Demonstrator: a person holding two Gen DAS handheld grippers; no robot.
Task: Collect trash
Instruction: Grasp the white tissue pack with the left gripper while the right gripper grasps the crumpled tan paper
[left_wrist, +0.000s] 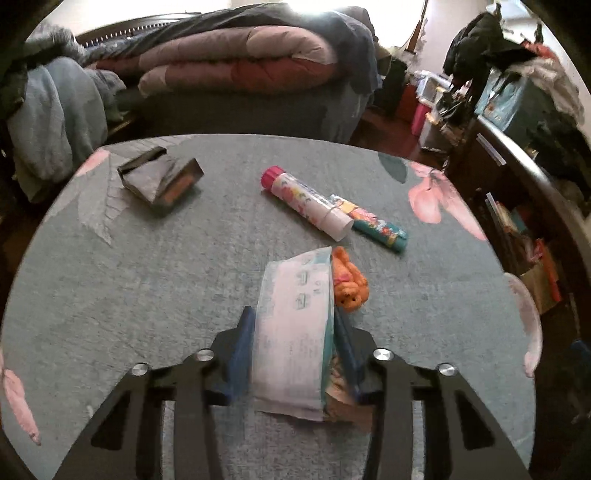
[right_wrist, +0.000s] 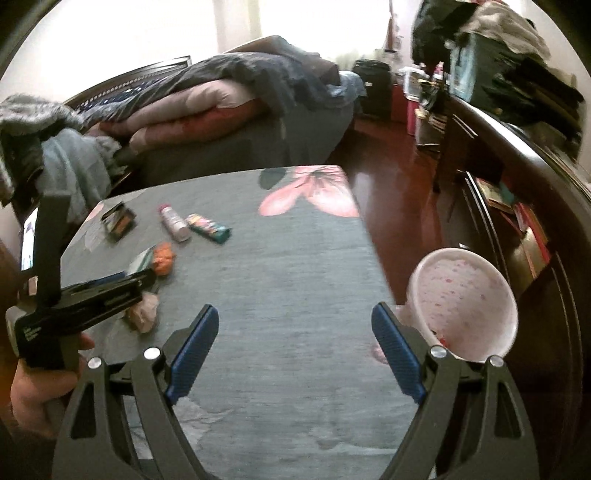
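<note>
Left wrist view shows the left gripper (left_wrist: 295, 354) closed on a white packet (left_wrist: 291, 332), its blue pads pressing both sides. The packet rests low over the grey table (left_wrist: 147, 277), and an orange scrap (left_wrist: 349, 284) lies just beside its far end. Pink crumpled paper (right_wrist: 144, 314) sits under the gripper, near the packet. The step in hand seems to be the pick-up of this packet. Next move probably calls for lifting it and carrying it to the pink bin (right_wrist: 461, 306), which stands off the table's right edge, well apart. The right gripper (right_wrist: 295, 354) hangs wide open and empty, just beside the bin. Farther away lie two tubes (left_wrist: 332, 210) and a dark box (left_wrist: 160, 179).
</note>
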